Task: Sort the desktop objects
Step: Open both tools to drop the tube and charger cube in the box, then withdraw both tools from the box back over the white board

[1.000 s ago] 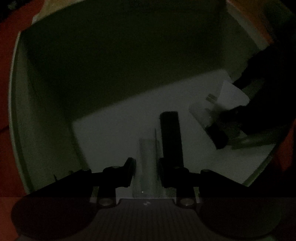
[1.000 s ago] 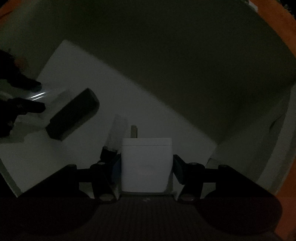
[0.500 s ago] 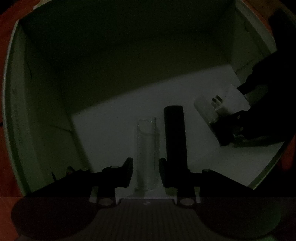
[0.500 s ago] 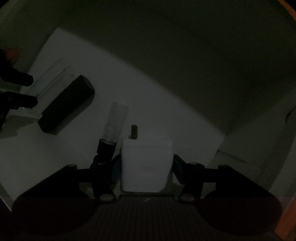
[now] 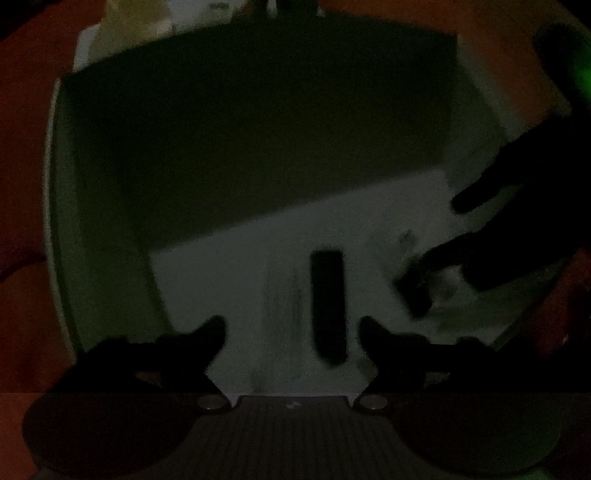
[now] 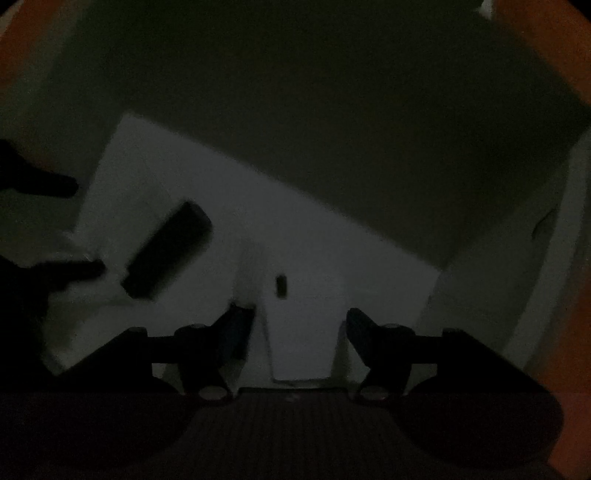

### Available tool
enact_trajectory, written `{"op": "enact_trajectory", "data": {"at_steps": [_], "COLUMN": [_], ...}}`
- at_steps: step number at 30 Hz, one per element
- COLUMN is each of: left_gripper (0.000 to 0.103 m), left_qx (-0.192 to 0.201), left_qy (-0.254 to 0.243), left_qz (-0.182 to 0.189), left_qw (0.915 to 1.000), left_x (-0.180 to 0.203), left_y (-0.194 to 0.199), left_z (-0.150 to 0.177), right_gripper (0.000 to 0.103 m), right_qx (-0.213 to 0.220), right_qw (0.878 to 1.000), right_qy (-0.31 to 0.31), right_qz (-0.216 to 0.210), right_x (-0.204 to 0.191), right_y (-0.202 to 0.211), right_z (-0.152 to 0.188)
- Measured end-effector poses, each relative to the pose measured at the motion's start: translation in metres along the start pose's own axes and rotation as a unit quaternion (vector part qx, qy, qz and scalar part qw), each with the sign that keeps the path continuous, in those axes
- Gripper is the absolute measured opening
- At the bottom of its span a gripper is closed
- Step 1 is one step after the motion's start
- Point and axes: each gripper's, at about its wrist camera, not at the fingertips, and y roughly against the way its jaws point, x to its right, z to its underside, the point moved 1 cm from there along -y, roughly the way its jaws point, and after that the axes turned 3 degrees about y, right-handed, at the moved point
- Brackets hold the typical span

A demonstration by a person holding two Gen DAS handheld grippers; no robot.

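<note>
Both grippers reach into a dim white box [image 5: 110, 206]. My left gripper [image 5: 291, 332] is open; a clear tube [image 5: 282, 306] lies blurred on the box floor between its fingers, beside a black bar [image 5: 328, 302]. My right gripper [image 6: 299, 325] is open around a white charger block [image 6: 303, 328] that rests on the floor with a prong [image 6: 281, 286] pointing away. The black bar [image 6: 166, 251] lies to the left in the right wrist view. The right gripper's dark fingers [image 5: 476, 195] show at the right of the left wrist view.
The box walls [image 6: 332, 129] rise dark on all sides. An orange-red surface [image 5: 22, 147] surrounds the box. A small dark-capped item [image 5: 413, 288] lies near the right gripper, blurred. Pale objects [image 5: 140, 22] stand beyond the far wall.
Both grippers have opened and pulled back a little. The clear tube and the white charger block now lie released on the box floor.
</note>
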Motion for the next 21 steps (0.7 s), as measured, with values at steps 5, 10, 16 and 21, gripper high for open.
{"op": "enact_trajectory", "data": {"at_steps": [5, 10, 16, 21], "left_gripper": [0.102, 0.102, 0.102, 0.102], "left_qx": [0.049, 0.102, 0.122, 0.138], "left_qy": [0.037, 0.057, 0.086, 0.08], "left_qz": [0.018, 0.006, 0.017, 0.03], "left_qw": [0.998, 0.9931, 0.9887, 0.9868], "left_x": [-0.005, -0.023, -0.034, -0.031], "left_y": [0.03, 0.052, 0.067, 0.086], "left_z": [-0.032, -0.071, -0.111, -0.144], "right_gripper": [0.067, 0.068, 0.068, 0.068], "right_qx": [0.067, 0.125, 0.158, 0.179], "right_qw": [0.997, 0.99, 0.981, 0.972], "right_qy": [-0.026, -0.067, -0.108, -0.149], "right_qz": [-0.02, -0.022, -0.023, -0.029], "right_x": [0.008, 0.028, 0.058, 0.1], "right_y": [0.044, 0.082, 0.125, 0.15], "right_z": [-0.03, -0.049, -0.076, -0.096]}}
